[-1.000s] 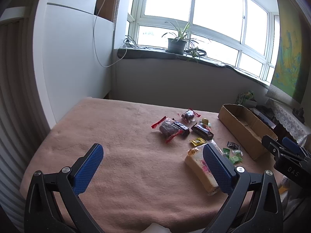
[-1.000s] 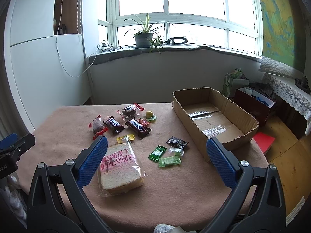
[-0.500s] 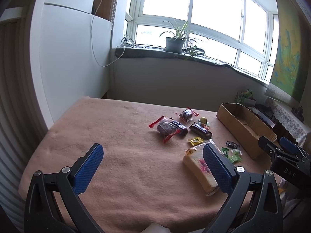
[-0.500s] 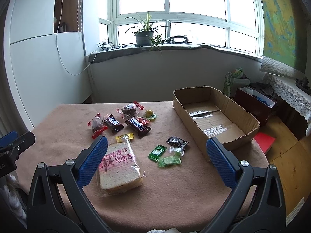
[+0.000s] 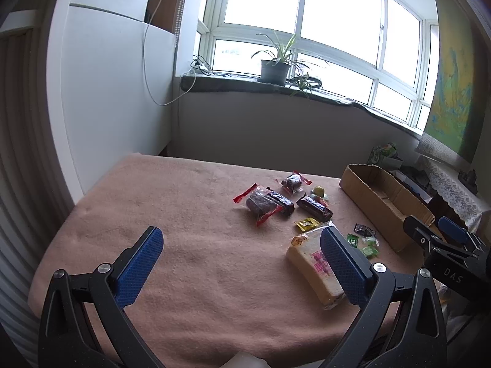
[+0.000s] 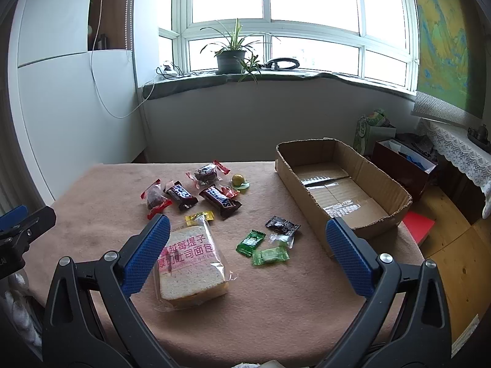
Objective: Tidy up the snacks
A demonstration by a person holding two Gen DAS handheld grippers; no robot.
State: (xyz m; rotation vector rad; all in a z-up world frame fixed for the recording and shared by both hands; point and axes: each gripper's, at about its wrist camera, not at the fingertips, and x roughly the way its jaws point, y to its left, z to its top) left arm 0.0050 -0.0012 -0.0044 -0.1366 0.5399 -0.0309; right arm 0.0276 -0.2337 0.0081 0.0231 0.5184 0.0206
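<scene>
Left blue-padded gripper [image 5: 239, 254] and right blue-padded gripper [image 6: 245, 245] both spread wide, holding nothing, above the clear-wrapped sliced bread pack [image 6: 191, 263]; brown cardboard box [image 6: 343, 184] empty.

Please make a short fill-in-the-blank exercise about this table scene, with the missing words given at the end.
1. The cardboard box on the table holds ____ snacks.
2. The bagged bread lies closest to the ____ finger of the right gripper.
3. The two chocolate bars have wrappers of ____ colour.
4. Both the right gripper and the left gripper are ____, gripping nothing.

Missing words: no; left; brown; open
</scene>
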